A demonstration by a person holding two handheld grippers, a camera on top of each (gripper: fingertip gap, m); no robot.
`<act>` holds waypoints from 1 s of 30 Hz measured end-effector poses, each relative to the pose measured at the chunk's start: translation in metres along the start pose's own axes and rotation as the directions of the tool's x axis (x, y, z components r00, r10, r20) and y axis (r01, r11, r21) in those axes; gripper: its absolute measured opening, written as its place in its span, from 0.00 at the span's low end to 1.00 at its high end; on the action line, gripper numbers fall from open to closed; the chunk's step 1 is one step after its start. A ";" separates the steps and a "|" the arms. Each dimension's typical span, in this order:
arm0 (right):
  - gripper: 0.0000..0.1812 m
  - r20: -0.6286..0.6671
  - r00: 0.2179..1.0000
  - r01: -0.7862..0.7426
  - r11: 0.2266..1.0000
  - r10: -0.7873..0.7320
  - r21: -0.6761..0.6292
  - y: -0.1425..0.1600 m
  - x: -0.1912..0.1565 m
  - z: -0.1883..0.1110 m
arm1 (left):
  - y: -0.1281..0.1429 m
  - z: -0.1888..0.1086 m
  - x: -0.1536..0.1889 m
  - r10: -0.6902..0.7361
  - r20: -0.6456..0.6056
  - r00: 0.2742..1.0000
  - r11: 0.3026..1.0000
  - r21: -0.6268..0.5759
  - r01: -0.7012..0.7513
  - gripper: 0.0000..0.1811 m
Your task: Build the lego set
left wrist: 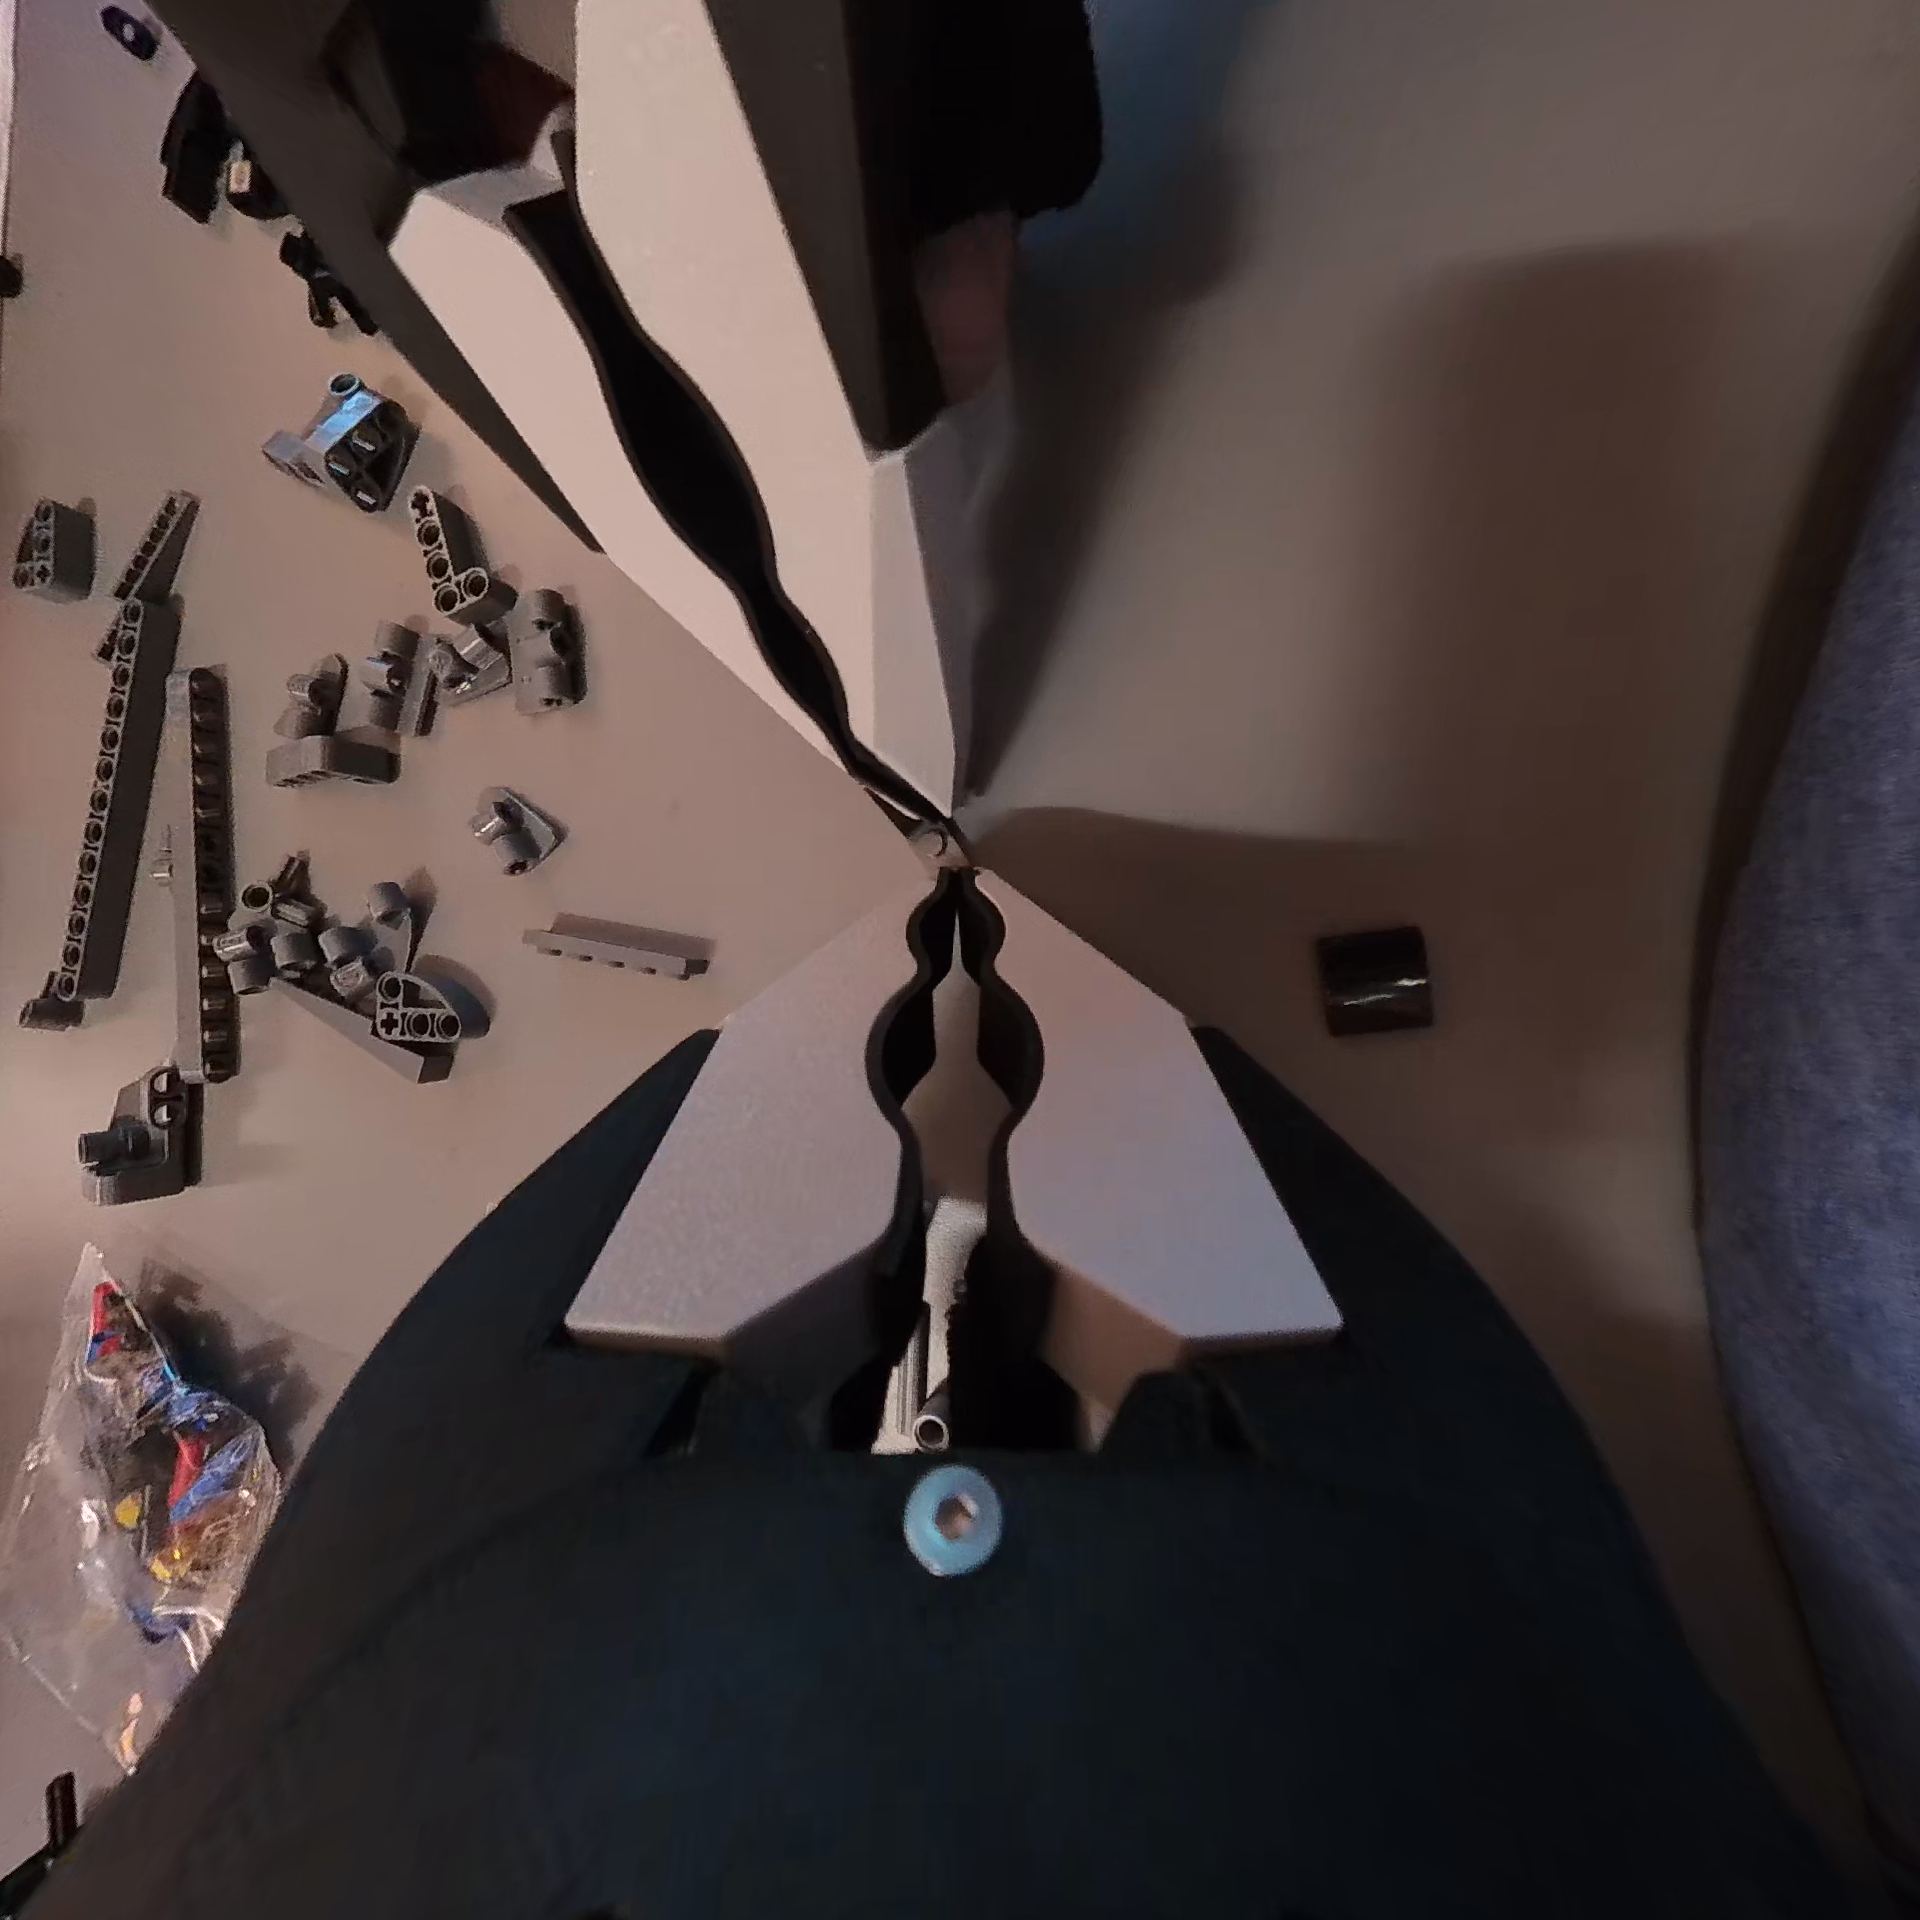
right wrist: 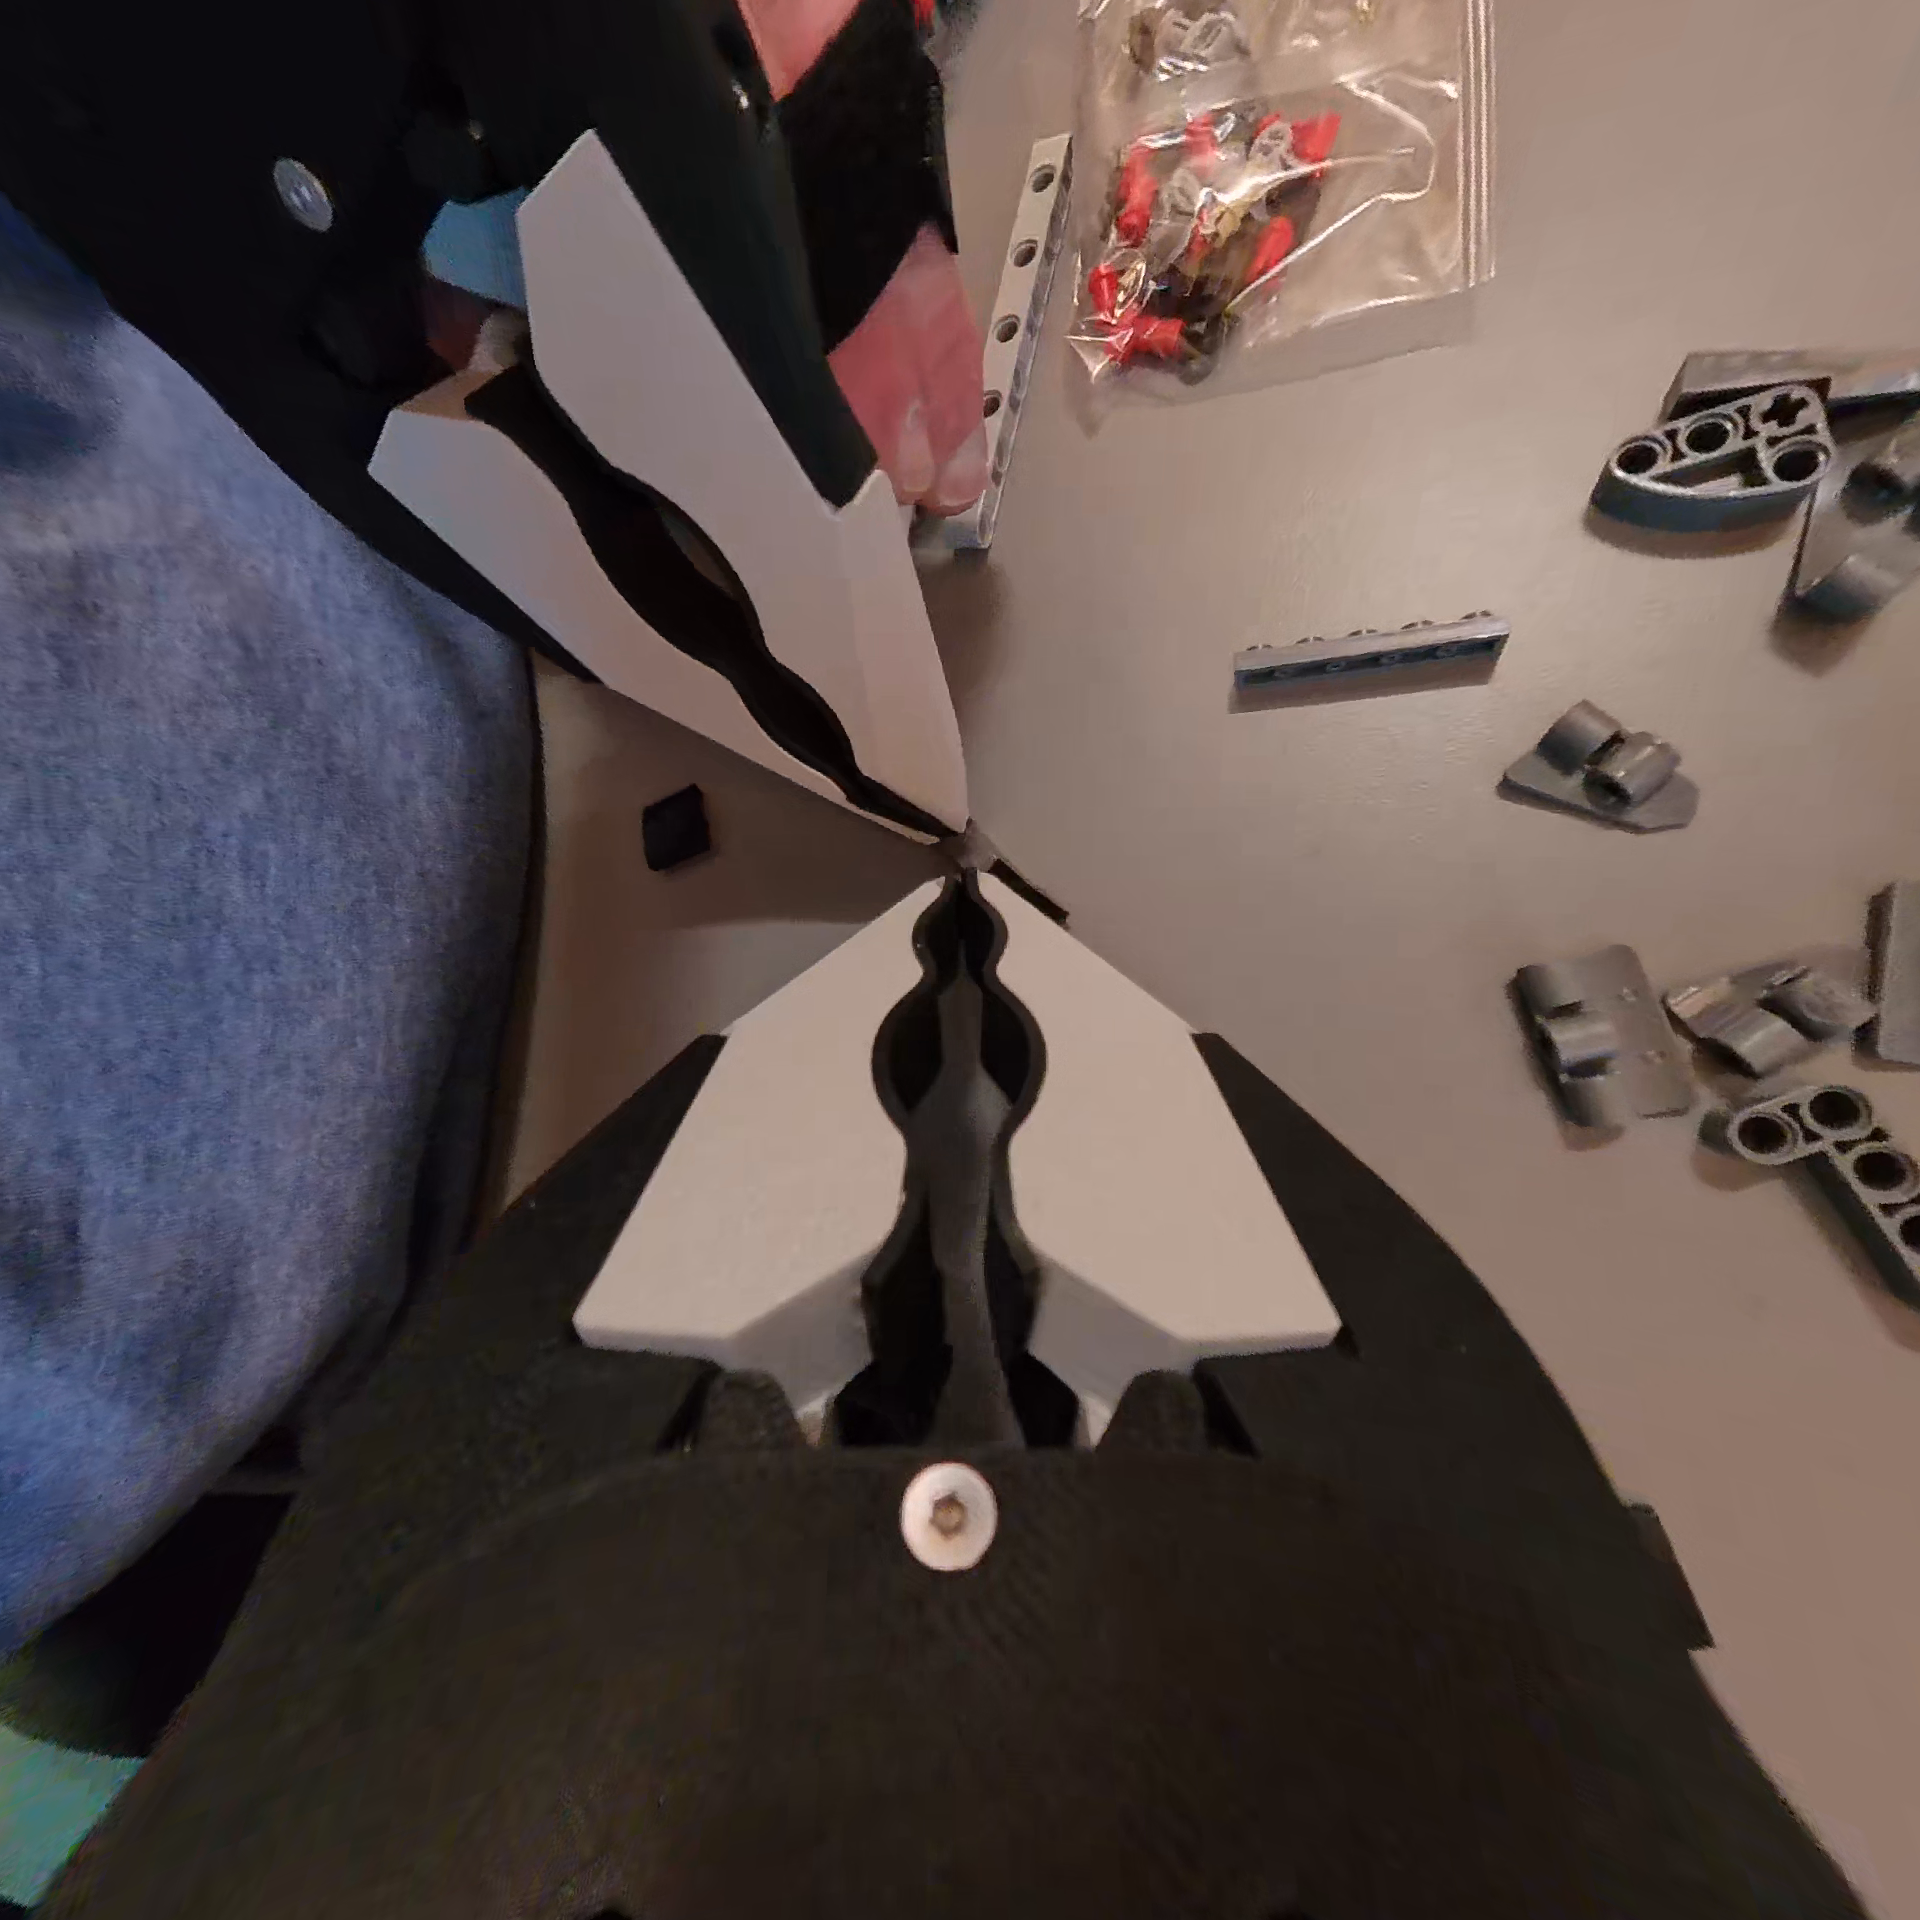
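Both grippers meet tip to tip above the tan table (left wrist: 1195,727). My left gripper (left wrist: 951,881) is shut; I cannot tell whether it holds anything. My right gripper (right wrist: 964,883) is shut on a small grey pin (right wrist: 974,847), which also shows in the left wrist view (left wrist: 928,831) at the right gripper's tip. A thin black piece (right wrist: 1029,899) sticks out beside the pin. The left gripper's tip (right wrist: 935,823) touches or nearly touches the pin. Loose grey lego parts (left wrist: 343,935) lie on the table.
A small black curved brick (left wrist: 1374,982) lies alone near the table edge, also in the right wrist view (right wrist: 677,826). A grey plate (right wrist: 1371,660), a light grey beam (right wrist: 1023,343), long beams (left wrist: 104,810) and a bag of parts (right wrist: 1278,197) lie around. Blue clothing (right wrist: 208,831) borders the table. Both grippers' tips are close together, under 4 cm apart. The small black curved brick (left wrist: 1374,982) lies around 7 cm away from my left fingertips. Look for it in the right wrist view (right wrist: 670,823) too.
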State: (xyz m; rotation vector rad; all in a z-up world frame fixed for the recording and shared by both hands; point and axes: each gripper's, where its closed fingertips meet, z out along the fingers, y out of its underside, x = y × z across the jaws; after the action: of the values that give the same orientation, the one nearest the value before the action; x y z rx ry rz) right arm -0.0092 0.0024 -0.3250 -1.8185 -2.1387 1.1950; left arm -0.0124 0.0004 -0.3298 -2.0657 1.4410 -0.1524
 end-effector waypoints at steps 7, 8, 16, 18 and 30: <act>0.00 0.027 0.992 -0.122 0.992 0.123 -0.013 0.003 0.000 0.006 | -0.001 0.000 0.000 0.002 0.011 1.000 1.000 0.012 -0.002 0.00; 0.00 0.022 0.992 -0.127 0.992 0.127 -0.010 0.003 0.000 0.006 | -0.001 0.000 0.001 0.000 0.011 1.000 1.000 0.014 0.000 0.00; 0.00 -0.018 0.997 -0.075 0.997 0.075 0.027 -0.003 -0.002 -0.010 | -0.001 0.000 0.001 -0.010 0.003 1.000 0.999 0.036 0.010 0.00; 0.04 -0.089 0.996 -0.024 1.000 0.025 0.012 -0.003 0.006 -0.014 | 0.000 0.000 0.001 -0.007 0.006 1.000 0.999 0.038 0.007 0.00; 0.15 -0.212 0.960 0.158 0.978 -0.185 -0.138 -0.003 0.019 -0.001 | 0.010 -0.008 0.003 -0.038 0.011 0.999 0.999 0.021 0.038 0.00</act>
State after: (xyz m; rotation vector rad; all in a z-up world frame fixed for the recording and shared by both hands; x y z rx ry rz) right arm -0.0160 0.0192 -0.3300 -1.6767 -2.2242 0.7984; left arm -0.0224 -0.0072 -0.3296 -2.0742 1.3881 -0.1701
